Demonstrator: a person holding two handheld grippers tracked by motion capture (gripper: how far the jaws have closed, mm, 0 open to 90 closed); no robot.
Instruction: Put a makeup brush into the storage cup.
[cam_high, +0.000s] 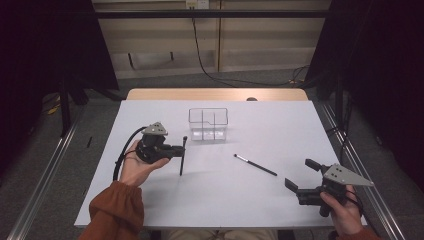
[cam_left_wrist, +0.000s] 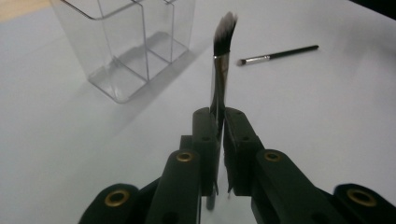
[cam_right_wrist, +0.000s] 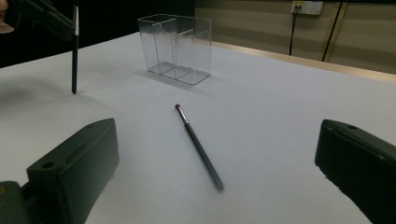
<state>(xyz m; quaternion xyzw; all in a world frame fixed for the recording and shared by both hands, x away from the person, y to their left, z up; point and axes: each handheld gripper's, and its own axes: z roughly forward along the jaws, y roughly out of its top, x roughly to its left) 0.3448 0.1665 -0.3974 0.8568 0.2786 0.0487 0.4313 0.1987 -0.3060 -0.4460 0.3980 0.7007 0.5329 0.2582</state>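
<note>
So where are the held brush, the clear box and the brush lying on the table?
held brush (cam_left_wrist: 225, 29), left gripper view, on its bristle tip
clear box (cam_high: 208, 122), high view, on its front wall
lying brush (cam_right_wrist: 201, 151), right gripper view, on its handle

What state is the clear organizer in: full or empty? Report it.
Empty. The clear organizer stands upright on the table; its compartments hold nothing in the high and gripper views.

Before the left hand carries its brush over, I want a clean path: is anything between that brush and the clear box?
Nothing visible is. The brush held upright in the left gripper has bare table between it and the clear box; the thin brush lies off toward the right gripper.
</note>
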